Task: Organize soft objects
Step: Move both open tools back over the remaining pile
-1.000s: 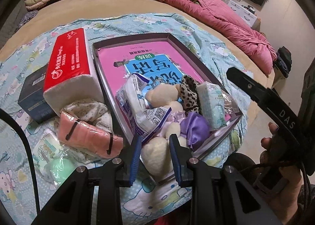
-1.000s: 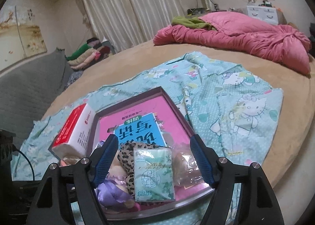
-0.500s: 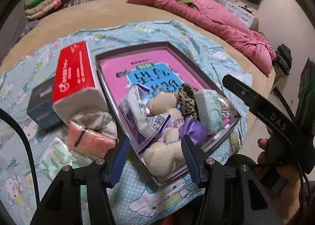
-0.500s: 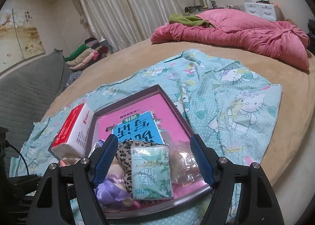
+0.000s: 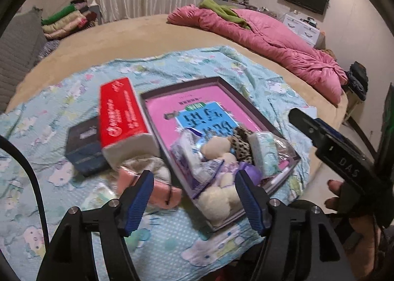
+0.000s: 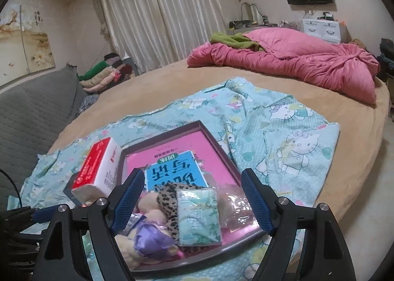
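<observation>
A dark-rimmed tray (image 5: 246, 101) with a pink floor lies on the cartoon-cat sheet. Its near corner holds a cream plush bear (image 5: 216, 197), a purple bow (image 5: 248, 170), a leopard-print cloth (image 5: 242, 138), a green tissue pack (image 5: 264, 150) and a crinkled plastic packet (image 5: 194, 153). My left gripper (image 5: 194, 182) hovers above the bear, its jaws opening, pads clear of it. My right gripper (image 6: 193, 177) hangs over the tissue pack (image 6: 198, 217) and leopard cloth (image 6: 170, 197), jaws opening, nothing pressed between them.
Left of the tray lie a red tissue pack (image 5: 120, 116), a dark box (image 5: 83, 148), a patterned cloth (image 5: 145, 163) and a pink banded bundle (image 5: 160, 190). A pink quilt (image 6: 295, 64) covers the bed's far right. Folded clothes (image 6: 103, 74) and a grey sofa (image 6: 32, 108) stand at left.
My left gripper let go of the plush bear, spread its jaws and lifted away; the bear stays in the tray's near corner. My right gripper rose a little and widened slightly.
</observation>
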